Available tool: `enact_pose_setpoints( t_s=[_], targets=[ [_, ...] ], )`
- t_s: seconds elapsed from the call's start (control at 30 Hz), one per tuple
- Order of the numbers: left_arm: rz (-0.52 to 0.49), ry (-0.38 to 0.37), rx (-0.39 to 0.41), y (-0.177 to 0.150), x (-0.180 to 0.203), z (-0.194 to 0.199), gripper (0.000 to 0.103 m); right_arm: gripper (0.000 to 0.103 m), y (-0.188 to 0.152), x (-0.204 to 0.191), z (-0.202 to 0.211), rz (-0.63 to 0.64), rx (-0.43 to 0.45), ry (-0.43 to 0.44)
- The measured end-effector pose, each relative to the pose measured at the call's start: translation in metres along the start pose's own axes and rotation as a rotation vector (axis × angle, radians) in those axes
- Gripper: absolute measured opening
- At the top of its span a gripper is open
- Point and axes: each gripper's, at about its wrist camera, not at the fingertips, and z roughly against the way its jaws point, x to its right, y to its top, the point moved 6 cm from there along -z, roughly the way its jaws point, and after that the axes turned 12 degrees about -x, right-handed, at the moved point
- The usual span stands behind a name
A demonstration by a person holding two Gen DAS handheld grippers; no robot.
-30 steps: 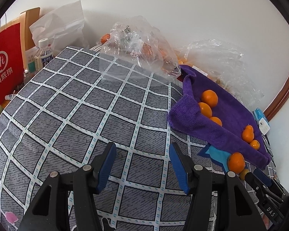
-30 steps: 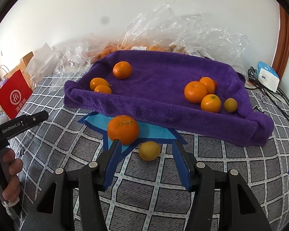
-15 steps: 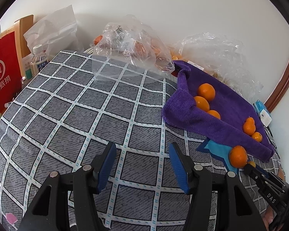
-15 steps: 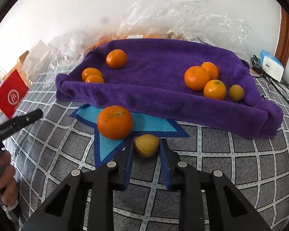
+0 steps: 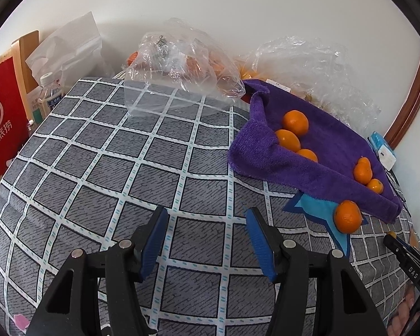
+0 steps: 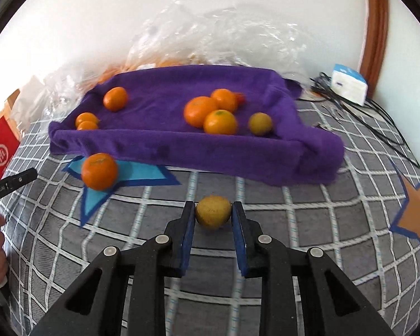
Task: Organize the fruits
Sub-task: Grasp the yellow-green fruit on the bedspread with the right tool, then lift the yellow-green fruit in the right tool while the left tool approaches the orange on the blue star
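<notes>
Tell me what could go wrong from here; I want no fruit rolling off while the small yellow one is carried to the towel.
The right gripper pinches the small yellow fruit only at the tips of its jaws, so the round fruit could slip out. The purple towel has a raised front fold that a low carry might snag. The loose orange on the blue star could roll if bumped.

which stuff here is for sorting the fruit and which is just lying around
For the job:
yellow fruit in right gripper
big orange
purple towel

Lying about:
white box
black cables
red bag
water bottle
</notes>
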Motion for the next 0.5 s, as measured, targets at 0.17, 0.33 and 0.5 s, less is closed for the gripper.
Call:
enact_pose_setpoints(
  t_s=[0.17,0.33,0.5],
  targets=[
    [-0.027,-0.028,0.002,-0.002,0.007,0.002,0.056,0.026,-0.004,0.016,0.000,-0.050,-0.001,-0.003],
    [-0.059,-0.038,0.020,-0.006,0.016,0.005,0.056,0.026,-0.007,0.018,-0.001,-0.062,-0.012,-0.001],
    [-0.080,-0.048,0.034,-0.006,0.020,0.008,0.056,0.026,-0.009,0.018,0.000,-0.052,-0.008,0.003]
  ],
)
